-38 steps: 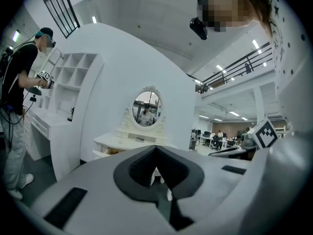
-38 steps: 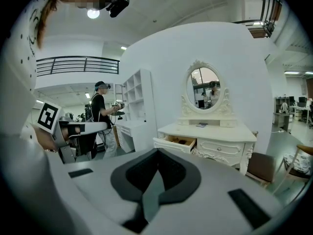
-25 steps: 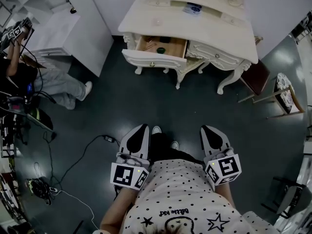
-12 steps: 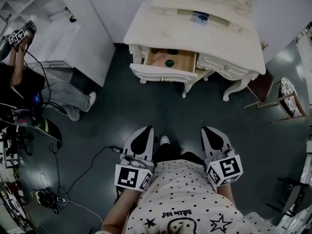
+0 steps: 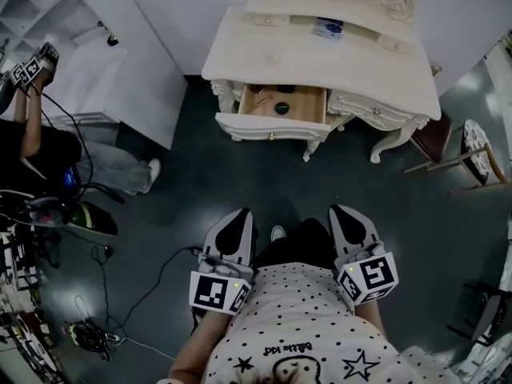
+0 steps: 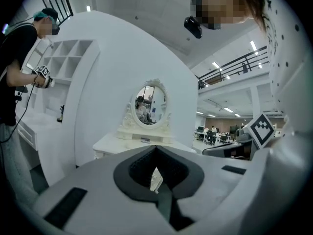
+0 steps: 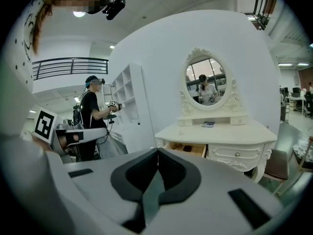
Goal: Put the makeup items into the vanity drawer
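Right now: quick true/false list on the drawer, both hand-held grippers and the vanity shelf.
1. The vanity drawer stands open. True.
2. The right hand-held gripper holds a makeup item. False: its jaws are together with nothing between them.
3. A dark round item lies in the drawer. True.
4. The vanity's raised back shelf is bare. False: a small item lies on that shelf.
5. The left hand-held gripper is reaching into the drawer. False: it is close to the person, apart from the vanity.
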### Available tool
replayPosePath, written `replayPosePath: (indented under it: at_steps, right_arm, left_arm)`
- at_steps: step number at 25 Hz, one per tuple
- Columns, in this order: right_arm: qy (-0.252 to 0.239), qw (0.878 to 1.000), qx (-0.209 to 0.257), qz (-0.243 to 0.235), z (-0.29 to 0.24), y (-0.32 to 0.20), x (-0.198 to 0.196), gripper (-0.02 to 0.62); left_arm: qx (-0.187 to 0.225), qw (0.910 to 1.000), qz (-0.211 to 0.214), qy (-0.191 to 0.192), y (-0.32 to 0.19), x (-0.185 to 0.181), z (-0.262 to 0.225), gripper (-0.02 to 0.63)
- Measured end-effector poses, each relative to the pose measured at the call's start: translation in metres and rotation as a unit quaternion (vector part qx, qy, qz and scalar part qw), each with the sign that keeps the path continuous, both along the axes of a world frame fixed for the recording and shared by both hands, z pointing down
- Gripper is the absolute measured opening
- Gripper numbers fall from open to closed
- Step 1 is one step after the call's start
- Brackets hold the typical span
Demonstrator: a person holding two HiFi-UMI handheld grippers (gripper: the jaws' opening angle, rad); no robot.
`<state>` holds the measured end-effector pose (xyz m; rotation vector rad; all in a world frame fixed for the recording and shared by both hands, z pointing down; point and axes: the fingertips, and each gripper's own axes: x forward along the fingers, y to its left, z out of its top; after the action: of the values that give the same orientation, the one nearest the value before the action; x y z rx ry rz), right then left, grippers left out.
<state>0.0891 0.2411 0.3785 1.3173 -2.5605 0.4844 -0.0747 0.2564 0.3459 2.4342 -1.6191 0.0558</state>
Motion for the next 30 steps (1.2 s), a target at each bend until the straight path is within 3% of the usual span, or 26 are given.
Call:
replayPosePath:
  at_steps: [14, 22, 30]
  right_arm:
    - [-0.007, 1.000, -0.007, -0.030, 0.005, -0.081, -0.003, 0.009]
    - [-0.009, 0.999, -0.008, -0.040, -0.003, -0.156, 0.020, 0.009]
    - [-0.009, 0.998, -0.009, -0.061, 0.003, -0.199, 0.037, 0.009]
  left_arm:
    - [-0.014, 0.9991, -0.041, 0.001, -0.065, -0.004, 0.009, 0.006]
    - [-0.009, 0.9975, -0.069, 0.006, -0.131, 0.010, -0.001, 0.006]
    - [0.003, 0.9964, -0.085, 0.003, -0.173, 0.028, -0.003, 0.006]
